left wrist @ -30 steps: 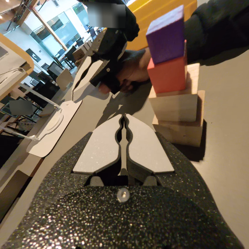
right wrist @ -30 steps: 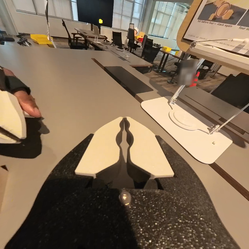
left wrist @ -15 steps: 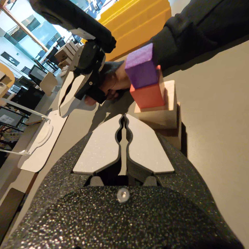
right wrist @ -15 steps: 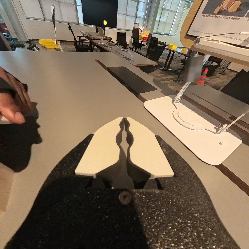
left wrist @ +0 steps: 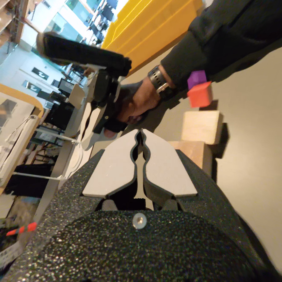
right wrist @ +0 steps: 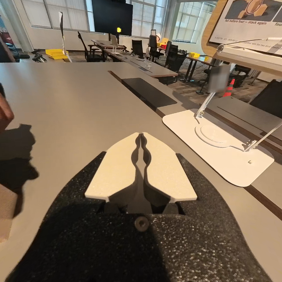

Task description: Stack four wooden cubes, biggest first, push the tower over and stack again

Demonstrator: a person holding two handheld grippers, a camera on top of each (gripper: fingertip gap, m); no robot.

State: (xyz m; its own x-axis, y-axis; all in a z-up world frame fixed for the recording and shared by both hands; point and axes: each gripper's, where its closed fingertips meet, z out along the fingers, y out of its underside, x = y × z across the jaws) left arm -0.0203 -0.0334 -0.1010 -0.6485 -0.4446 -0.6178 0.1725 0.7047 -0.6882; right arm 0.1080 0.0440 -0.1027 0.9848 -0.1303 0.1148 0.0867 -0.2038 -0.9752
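With the largest plain wooden cube (left wrist: 196, 154) taken as landmark, the left gripper (left wrist: 140, 131) is seen just in front of it, fingers pressed together on nothing, while the second plain cube (left wrist: 200, 127) lies just beyond it and the red cube (left wrist: 199, 97) and purple cube (left wrist: 196, 79) farther off, apparently toppled or mid-fall. A cube could be sent skidding toward the table edge if the push is overdone. Beyond and left of the landmark, the right gripper (right wrist: 140, 134), likewise closed and empty, the white stand base (right wrist: 228, 160) and yellow bins (left wrist: 146, 30) are found; regrasping may be hindered by the sleeve (left wrist: 228, 39).

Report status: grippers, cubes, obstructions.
Left gripper shut, empty; right gripper shut, empty. Tower toppling: purple cube and red cube off the plain wooden cubes. Nothing blocking.
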